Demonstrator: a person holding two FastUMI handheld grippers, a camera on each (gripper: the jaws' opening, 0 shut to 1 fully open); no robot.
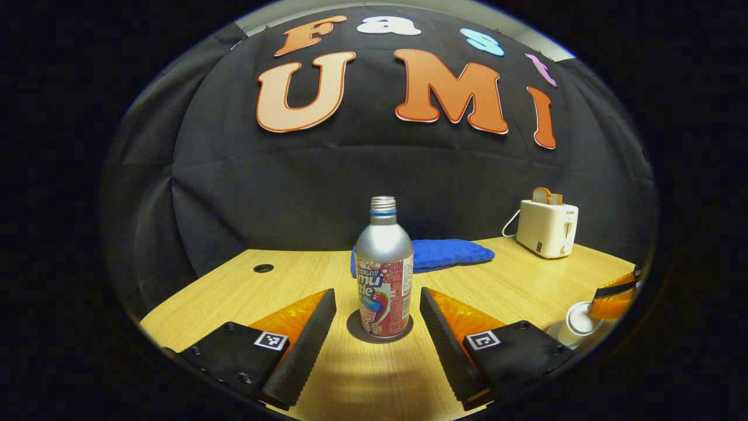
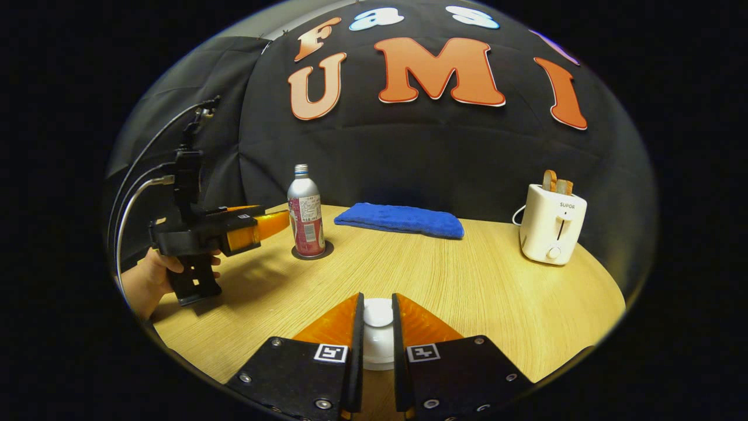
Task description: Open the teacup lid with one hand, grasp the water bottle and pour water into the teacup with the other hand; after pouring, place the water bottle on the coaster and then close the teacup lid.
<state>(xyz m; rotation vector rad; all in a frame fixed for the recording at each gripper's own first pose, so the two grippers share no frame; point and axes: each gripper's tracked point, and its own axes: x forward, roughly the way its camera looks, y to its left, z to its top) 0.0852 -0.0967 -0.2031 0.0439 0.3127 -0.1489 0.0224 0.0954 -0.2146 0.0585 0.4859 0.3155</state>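
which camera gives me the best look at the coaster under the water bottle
The right gripper view: the coaster shows as a dark ring around the base of the water bottle, seen from the side. In the left gripper view the coaster sits close between the open left gripper fingers, mostly covered by the bottle.

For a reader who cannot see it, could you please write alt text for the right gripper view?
The right gripper is closed on the white teacup lid on a wooden table. Farther left, the left gripper nears a water bottle on its coaster.

Blue cloth (image 2: 400, 219), toaster (image 2: 552, 231), table (image 2: 467, 292)
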